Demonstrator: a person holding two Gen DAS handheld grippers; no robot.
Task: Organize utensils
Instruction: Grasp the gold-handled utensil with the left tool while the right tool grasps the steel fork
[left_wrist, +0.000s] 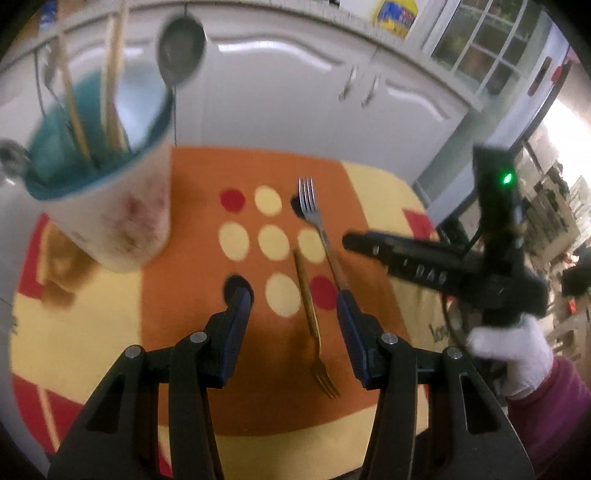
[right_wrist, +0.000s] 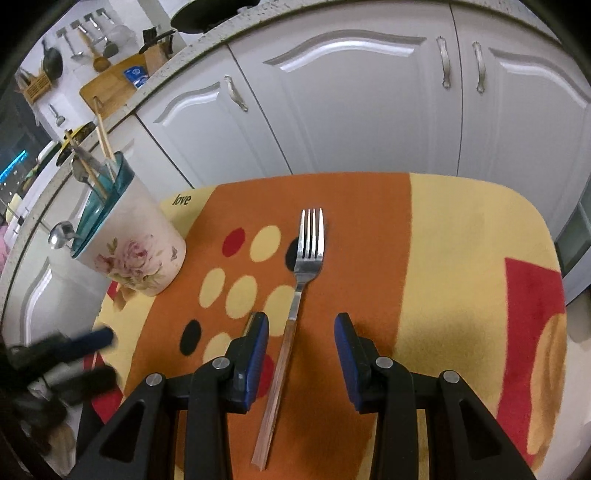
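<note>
A silver fork (right_wrist: 295, 306) lies on the orange patterned mat (right_wrist: 369, 240), tines pointing away. My right gripper (right_wrist: 301, 326) hovers open over its handle, one finger on each side, pads apart from it. In the left wrist view a gold fork (left_wrist: 312, 325) lies tines toward me beside the silver fork (left_wrist: 321, 229). My left gripper (left_wrist: 293, 301) is open above the gold fork's handle, not touching it. A floral white cup (right_wrist: 133, 258) with a teal inside holds chopsticks and spoons at the mat's left; the same cup (left_wrist: 110, 221) shows blurred.
White cabinet doors (right_wrist: 369, 103) stand right behind the mat. The right gripper's body (left_wrist: 443, 266) and a white-gloved hand (left_wrist: 517, 354) reach in from the right of the left wrist view. The left gripper's fingers (right_wrist: 92, 339) show blurred at the lower left.
</note>
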